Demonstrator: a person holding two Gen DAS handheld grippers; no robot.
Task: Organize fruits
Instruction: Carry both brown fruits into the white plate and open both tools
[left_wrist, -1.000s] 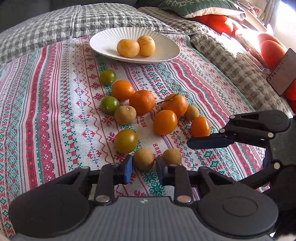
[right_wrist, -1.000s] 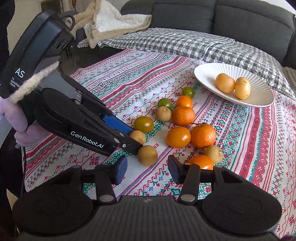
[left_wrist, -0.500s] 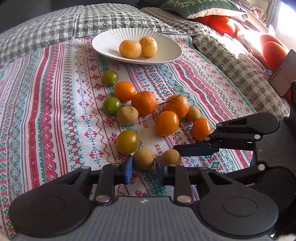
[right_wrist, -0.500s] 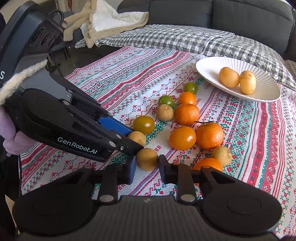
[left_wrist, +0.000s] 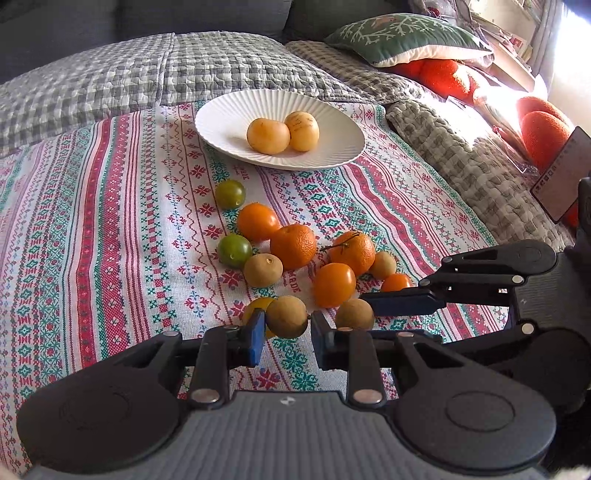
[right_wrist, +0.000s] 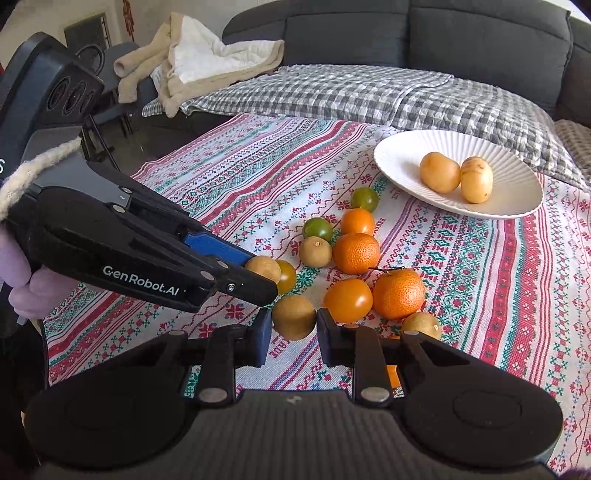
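A: Left wrist view, largest item first: what covers the surface?
B: A striped patterned cloth (left_wrist: 110, 229), with a white fluted plate (left_wrist: 221, 122) at its far side bearing two yellow fruits (left_wrist: 267, 136).

A: And the loose fruit?
B: Mandarins (left_wrist: 293, 245), orange tomatoes (left_wrist: 334, 284), green tomatoes (left_wrist: 234, 250) and small brown fruits lie clustered on the cloth, nearer than the plate.

A: State of the left gripper (left_wrist: 286, 334)?
B: Clenched on one brown fruit (left_wrist: 286, 316), gripped between its pads.

A: And the right gripper (right_wrist: 293, 334)?
B: Right wrist view shows it clamped on another brown fruit (right_wrist: 294, 316), just beside the left gripper's tips; whether that fruit touches the cloth cannot be told.
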